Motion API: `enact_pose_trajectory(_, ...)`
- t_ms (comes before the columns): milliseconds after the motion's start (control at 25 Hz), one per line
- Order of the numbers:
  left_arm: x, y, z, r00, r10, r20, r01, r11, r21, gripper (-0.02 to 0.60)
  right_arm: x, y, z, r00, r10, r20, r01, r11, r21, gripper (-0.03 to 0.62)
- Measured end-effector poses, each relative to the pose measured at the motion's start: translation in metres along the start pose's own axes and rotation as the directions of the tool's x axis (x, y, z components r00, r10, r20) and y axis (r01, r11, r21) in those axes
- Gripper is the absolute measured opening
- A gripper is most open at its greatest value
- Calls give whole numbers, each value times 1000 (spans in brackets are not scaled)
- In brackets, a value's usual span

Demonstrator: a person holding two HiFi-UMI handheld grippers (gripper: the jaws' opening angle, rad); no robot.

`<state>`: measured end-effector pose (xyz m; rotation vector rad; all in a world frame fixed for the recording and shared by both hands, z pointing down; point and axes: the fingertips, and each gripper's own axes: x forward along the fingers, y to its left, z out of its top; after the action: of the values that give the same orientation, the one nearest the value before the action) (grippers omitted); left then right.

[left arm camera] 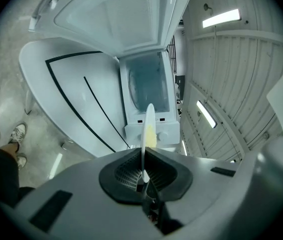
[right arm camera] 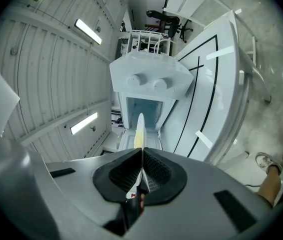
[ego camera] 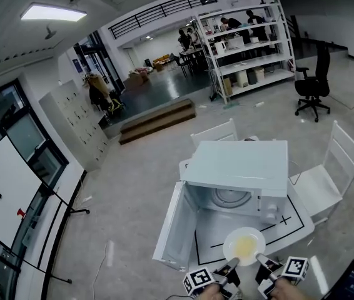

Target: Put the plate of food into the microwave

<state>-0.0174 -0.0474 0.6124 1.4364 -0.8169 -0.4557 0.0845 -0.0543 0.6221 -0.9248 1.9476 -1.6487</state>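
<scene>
Left gripper view shows our left gripper (left arm camera: 144, 156) clenched on the near rim of the plate (left arm camera: 149, 124), the thin white edge pinched between its dark ribbed pads (left arm camera: 126, 171). In the right gripper view our right gripper (right arm camera: 141, 164) is likewise closed on that rim, just beside the other. We judge that two grips side by side are there to hold the plate level, so that the yellow food (ego camera: 244, 247) does not slide toward us.

In the head view the plate sits out beyond both grippers, over the white table (ego camera: 293, 227) and just in front of the microwave (ego camera: 236, 170). We cannot tell whether it rests on the table or hangs a little above it. The microwave door (ego camera: 172, 227) is swung fully open to the left, leaving the way in free, and the round turntable (ego camera: 230, 197) shows inside. The plate is outside the microwave, roughly in line with the opening. What remains, in our judgement, is to carry it straight away from us, clear of the front sill, and set it on the turntable.
</scene>
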Motion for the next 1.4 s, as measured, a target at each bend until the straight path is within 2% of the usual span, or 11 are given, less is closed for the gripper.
enact_pose_trajectory(440, 33, 15, 61, 994, 50, 95, -50, 999, 4, 15, 64, -16, 23, 999, -37, 40, 35, 998, 48, 12)
enact_pose_trajectory(680, 48, 22, 93, 990, 40, 132, -41, 999, 1, 15, 95, -21, 32, 996, -42, 80, 37, 997, 64, 12)
enact_pose_trajectory(1000, 60, 29, 117, 989, 53, 141, -52, 999, -12, 15, 116, -33, 39, 992, -84, 97, 82, 996, 27, 12)
enact_pose_trajectory(1080, 62, 30, 121, 988, 54, 148, -52, 998, -20, 15, 122, -32, 40, 993, -71, 95, 68, 997, 36, 12)
enact_pose_trajectory(1400, 75, 31, 146, 975, 52, 214, -43, 998, -49, 15, 134, -32, 55, 992, -102, 77, 106, 993, -47, 15)
